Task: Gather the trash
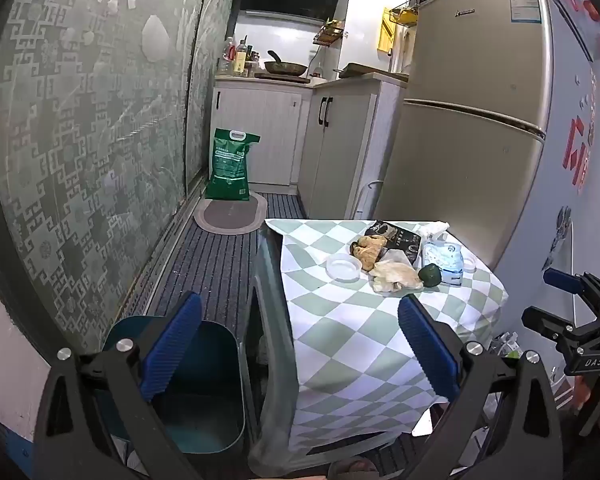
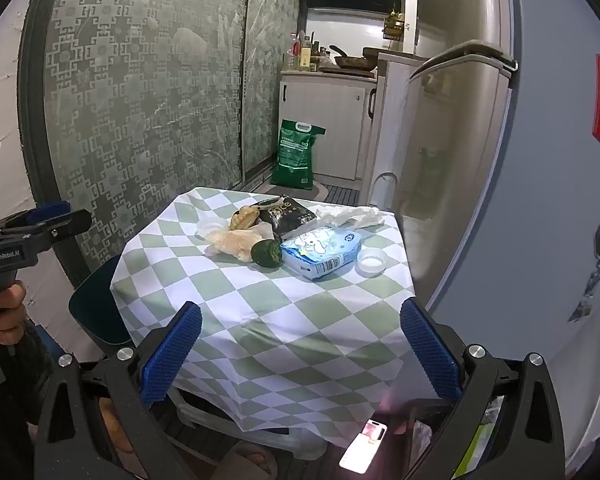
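Both claws, left claw (image 1: pixel 300 344) and right claw (image 2: pixel 300 346), wide, empty; crumpled beige paper wrapper (image 2: pixel 232 242) on checked-cloth surface (image 2: pixel 300 320) likely light, soft — pinch a raised fold.

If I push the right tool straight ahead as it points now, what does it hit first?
Probably the checkered tablecloth, bare in front of the open right tool. Beyond that lie the green fruit and the blue tissue pack. Depth is hard to judge.
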`<control>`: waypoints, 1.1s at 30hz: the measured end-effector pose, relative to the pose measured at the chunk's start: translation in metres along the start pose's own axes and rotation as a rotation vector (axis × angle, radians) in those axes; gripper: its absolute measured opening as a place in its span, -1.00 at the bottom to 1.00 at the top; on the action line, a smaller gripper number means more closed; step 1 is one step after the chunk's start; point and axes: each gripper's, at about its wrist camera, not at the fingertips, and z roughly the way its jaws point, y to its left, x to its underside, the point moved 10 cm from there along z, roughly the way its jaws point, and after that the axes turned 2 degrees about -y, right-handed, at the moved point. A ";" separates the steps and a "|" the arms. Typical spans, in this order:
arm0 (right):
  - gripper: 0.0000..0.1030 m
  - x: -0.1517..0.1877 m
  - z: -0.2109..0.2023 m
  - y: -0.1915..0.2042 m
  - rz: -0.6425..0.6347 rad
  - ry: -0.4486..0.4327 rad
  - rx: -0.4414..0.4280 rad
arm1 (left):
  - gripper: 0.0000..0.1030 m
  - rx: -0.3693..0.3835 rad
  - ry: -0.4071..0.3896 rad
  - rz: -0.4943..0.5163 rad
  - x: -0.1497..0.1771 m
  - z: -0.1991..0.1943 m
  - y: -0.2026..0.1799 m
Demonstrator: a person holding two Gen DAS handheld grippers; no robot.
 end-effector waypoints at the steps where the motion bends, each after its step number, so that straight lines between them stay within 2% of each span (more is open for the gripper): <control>1: 0.95 0.000 0.000 0.000 -0.001 0.000 0.000 | 0.94 0.002 -0.001 -0.002 0.000 0.000 0.000; 33: 0.95 0.005 0.002 -0.006 0.002 0.006 0.007 | 0.94 0.005 0.000 0.011 -0.001 0.000 -0.002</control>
